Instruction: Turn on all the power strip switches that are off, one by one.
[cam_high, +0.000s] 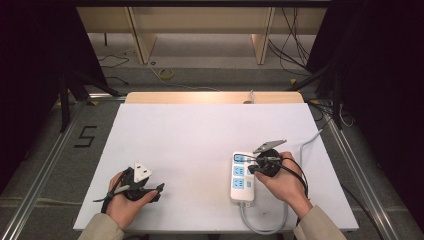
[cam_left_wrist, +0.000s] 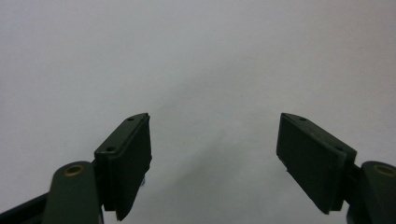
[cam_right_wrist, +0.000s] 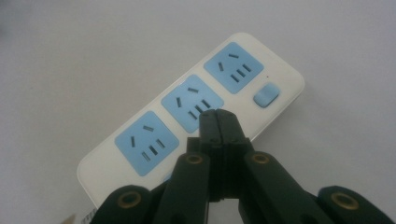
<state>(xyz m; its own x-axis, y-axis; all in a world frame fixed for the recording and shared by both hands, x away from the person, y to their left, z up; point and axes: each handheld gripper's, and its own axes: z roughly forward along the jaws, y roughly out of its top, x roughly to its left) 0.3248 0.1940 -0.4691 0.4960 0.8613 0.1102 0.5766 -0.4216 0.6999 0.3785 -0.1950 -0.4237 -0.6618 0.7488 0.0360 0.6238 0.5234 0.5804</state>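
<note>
right hand-held gripper (cam_right_wrist: 218, 116): jaws pressing together, gripping nothing, hovering over power strip's middle socket
left hand-held gripper (cam_left_wrist: 215, 163): jaws gaping wide, empty, resting well left of strip
power strip (cam_high: 241, 176): lying on counter (cam_high: 190, 140)

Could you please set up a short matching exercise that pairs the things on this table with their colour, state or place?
Things:
1. left gripper
2. right gripper
3. power strip
4. switch

Descriptions:
A. white body with three blue socket faces
B. jaws shut, nothing between them, above the strip
C. jaws wide apart over bare white table
D. small blue button at one end of the strip

Pairs: 1-C, 2-B, 3-A, 4-D
</note>
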